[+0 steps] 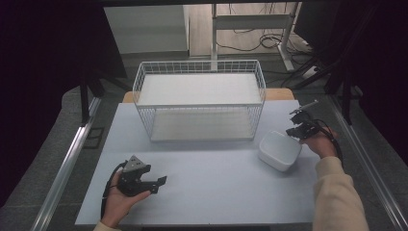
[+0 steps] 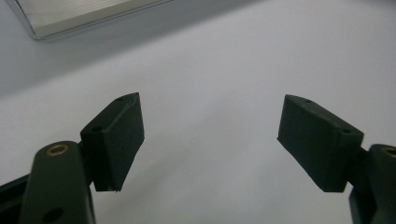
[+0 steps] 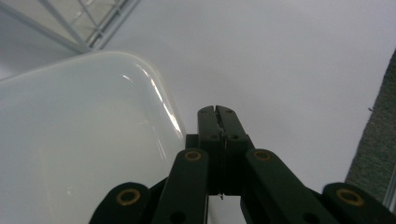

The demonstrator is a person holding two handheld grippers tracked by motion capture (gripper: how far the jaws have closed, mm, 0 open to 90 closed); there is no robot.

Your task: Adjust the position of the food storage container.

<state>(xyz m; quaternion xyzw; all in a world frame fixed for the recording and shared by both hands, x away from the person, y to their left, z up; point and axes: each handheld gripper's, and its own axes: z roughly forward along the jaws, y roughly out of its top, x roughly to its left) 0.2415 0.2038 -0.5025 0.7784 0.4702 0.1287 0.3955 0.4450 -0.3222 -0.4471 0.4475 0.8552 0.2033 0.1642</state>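
White bowl [image 1: 280, 150] at 3 o'clock on the table [image 1: 211, 183], just off the front right corner of the wire basket [image 1: 199, 98], apart from it. Basket at 12 o'clock, standing on the table's far half, flat board inside.

Right hand-held gripper [image 1: 302, 129] just beside the bowl's far right rim, at its 1 o'clock; jaws pressed together, nothing between them. In the right gripper view, closed right hand-held gripper [image 3: 217, 112] alongside the bowl [image 3: 79, 140] rim, outside it; touching or not, cannot tell.

Left hand-held gripper [image 1: 156, 185] at 7 o'clock, low over bare table, well apart from the bowl; jaws spread wide, empty. Left gripper view: pads [image 2: 119, 140] apart, plain table [image 2: 210, 93] between.

Risks, as judgement:
- Closed jaws cannot take the rim; pushing in like this likely to shove the bowl toward 9 o'clock or into the basket corner.
- Smooth glossy wall, thin rim: pinch near one corner likely to slip or tip the bowl on lift.
- Basket rim high; low carry likely to clip the wire.
- Left side too far to steady anything.
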